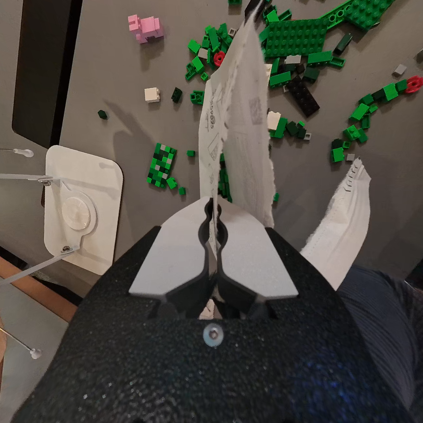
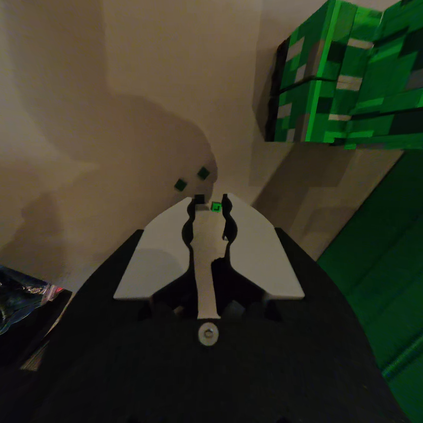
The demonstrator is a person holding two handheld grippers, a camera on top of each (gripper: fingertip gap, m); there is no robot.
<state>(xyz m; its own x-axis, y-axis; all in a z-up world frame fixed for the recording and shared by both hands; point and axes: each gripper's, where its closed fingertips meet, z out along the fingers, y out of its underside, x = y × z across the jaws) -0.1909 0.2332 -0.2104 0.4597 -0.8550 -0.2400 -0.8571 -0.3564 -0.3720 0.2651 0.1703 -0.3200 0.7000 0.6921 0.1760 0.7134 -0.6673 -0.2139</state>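
In the left wrist view my left gripper (image 1: pixel 212 202) is shut on a torn white paper bag (image 1: pixel 240 128) with grey printing. It holds the bag upright above a grey table (image 1: pixel 128 75) strewn with green bricks (image 1: pixel 212 45). In the right wrist view my right gripper (image 2: pixel 208 199) is open, low over a pale surface (image 2: pixel 114 114). A tiny bright green brick (image 2: pixel 216 207) lies between its fingertips, close to the right finger. A small black piece (image 2: pixel 199 198) lies by the left fingertip. Two dark green small bricks (image 2: pixel 180 184) lie just beyond.
A pink brick pig (image 1: pixel 146 28), a green baseplate (image 1: pixel 297 37), a pixel-patterned green block (image 1: pixel 161 166) and a second white paper piece (image 1: pixel 338 217) are around the table. A white plate with a clear bracket (image 1: pixel 80 206) sits at the left. A green pixel-patterned box (image 2: pixel 343 80) stands at the right wrist view's upper right. Left tips to right tips: about 45 cm. To reach the pixel-patterned green block (image 1: pixel 161 166) in a straight line is about 15 cm for my left fingers, about 50 cm for my right.
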